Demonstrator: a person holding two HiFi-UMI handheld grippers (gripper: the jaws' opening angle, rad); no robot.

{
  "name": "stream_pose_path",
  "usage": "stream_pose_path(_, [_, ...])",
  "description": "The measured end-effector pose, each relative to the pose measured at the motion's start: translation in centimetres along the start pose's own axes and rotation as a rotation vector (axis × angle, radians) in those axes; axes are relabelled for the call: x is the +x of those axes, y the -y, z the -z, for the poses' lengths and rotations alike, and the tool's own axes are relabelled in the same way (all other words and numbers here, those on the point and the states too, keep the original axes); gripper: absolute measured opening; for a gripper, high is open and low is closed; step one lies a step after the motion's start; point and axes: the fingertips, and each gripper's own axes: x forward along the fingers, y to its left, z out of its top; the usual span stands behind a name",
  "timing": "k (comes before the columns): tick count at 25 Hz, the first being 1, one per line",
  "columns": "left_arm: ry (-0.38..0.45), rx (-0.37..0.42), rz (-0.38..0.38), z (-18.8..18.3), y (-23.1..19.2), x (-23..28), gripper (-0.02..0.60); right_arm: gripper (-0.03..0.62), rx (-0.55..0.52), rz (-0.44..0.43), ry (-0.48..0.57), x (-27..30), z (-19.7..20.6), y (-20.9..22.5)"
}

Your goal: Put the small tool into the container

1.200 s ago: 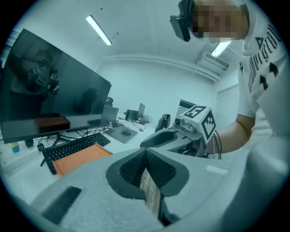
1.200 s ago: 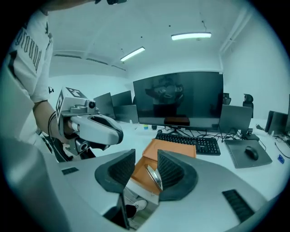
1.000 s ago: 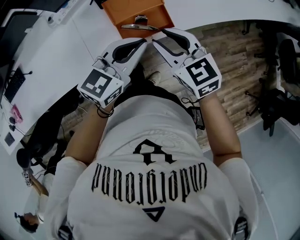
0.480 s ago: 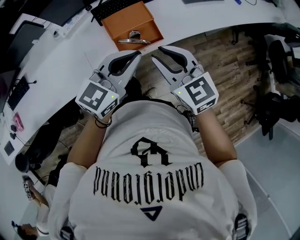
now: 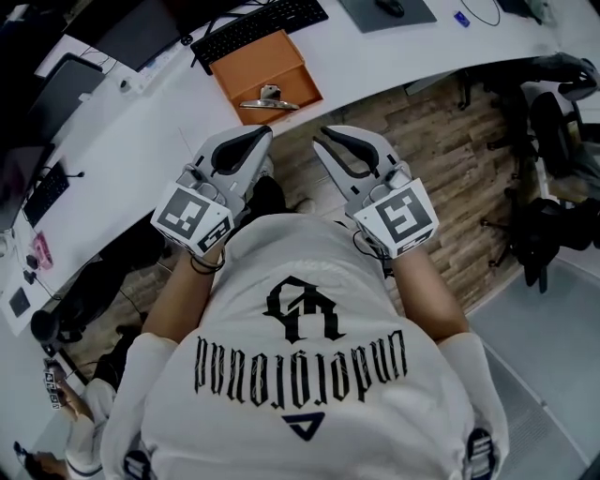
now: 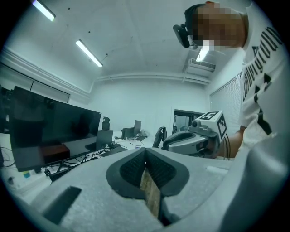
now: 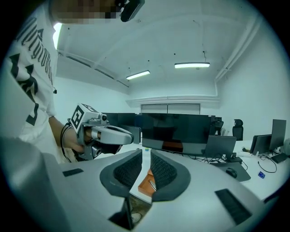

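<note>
White desk (image 5: 131, 141); wood-plank floor (image 5: 441, 117); ceiling strip lights (image 7: 192, 65)

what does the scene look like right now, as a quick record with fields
container: orange tray on white desk
tool: metal tool lying in the tray, near its front edge
left gripper: fingers together, empty
right gripper: fingers have just been closing, a narrow gap left, nothing between them
behind tray: keyboard

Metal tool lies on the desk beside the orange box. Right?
Not quite: the metal tool lies in the orange box, not beside it; the box stands on the desk. The head view shows it.
</note>
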Motion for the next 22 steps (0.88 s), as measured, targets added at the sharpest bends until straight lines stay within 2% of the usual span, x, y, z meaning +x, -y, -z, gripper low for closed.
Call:
stream_pose_path(10, [-0.008,0.018,-0.049,-0.6,0.6,-3.0,0.014,0.035,0.013,0.000,0.040,-1.4,-0.4,-0.5])
stream_pose_path(15, [-0.031,0.031,-0.062,0.2,0.2,-6.0,0.014,0.035,-0.019,-0.038,0.050,-1.1,-0.8,-3.3])
stream_pose_path(22, [-0.031,0.046,-0.029,0.7,-0.1,-10.5,0.014,0.032,0.001,0.012,0.063,-1.0,-1.5,-7.7])
